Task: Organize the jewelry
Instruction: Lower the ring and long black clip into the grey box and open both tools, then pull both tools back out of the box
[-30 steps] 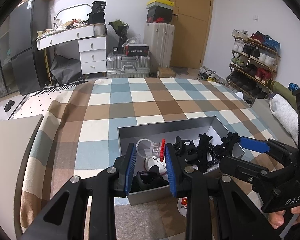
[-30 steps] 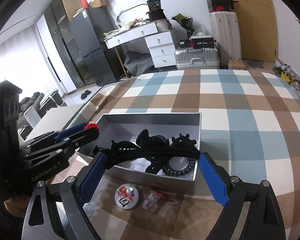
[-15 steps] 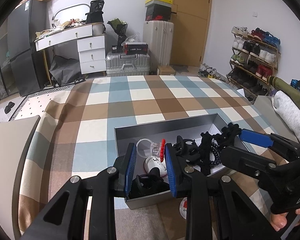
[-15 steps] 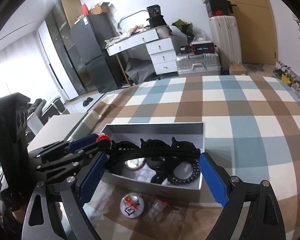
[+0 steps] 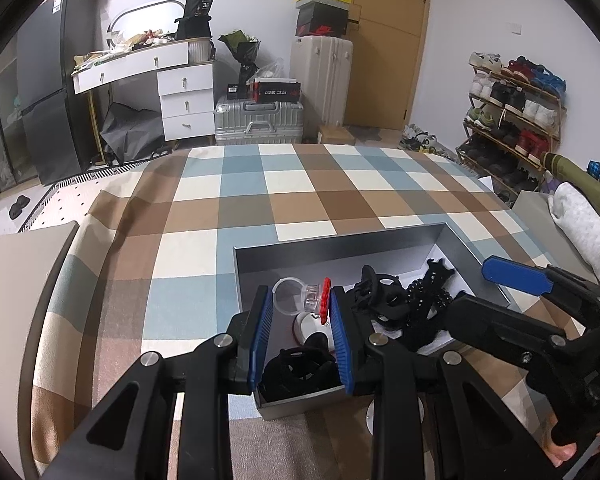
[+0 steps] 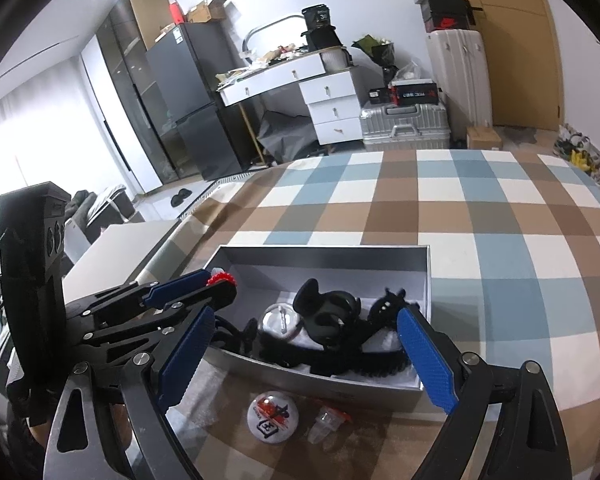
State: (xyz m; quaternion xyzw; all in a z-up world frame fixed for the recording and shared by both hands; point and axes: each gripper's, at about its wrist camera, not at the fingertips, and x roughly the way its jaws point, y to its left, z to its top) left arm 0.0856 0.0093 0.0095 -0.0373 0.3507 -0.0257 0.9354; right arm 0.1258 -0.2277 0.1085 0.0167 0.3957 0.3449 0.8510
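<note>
A grey open box [image 5: 340, 240] [image 6: 324, 246] lies on the checked bedspread. It holds black hair claws [image 6: 328, 312], a black spiral hair tie [image 5: 424, 300] and a white round piece [image 5: 308, 328]. My left gripper [image 5: 300, 296] [image 6: 220, 280] hovers over the box's near left corner, shut on a clear ring with a red top [image 5: 312, 300]. My right gripper [image 6: 306, 312] [image 5: 470, 288] stands wide open at the box's front wall; a black band [image 6: 340, 360] lies between its pads' line, inside the box. A round badge [image 6: 273, 416] and a second clear ring [image 6: 328, 418] rest outside the box.
The checked bedspread [image 5: 300, 184] stretches far behind the box. A grey flat cushion [image 5: 16, 280] lies at the left edge and a white cloth [image 5: 580, 224] at the right. A person's fingers [image 5: 560, 448] grip the right tool's handle. Suitcases and a desk stand beyond the bed.
The right gripper has shifted slightly nearer the box. The black band that spanned its fingers now sits lower, in the box. The left gripper still holds the ring in the same place.
</note>
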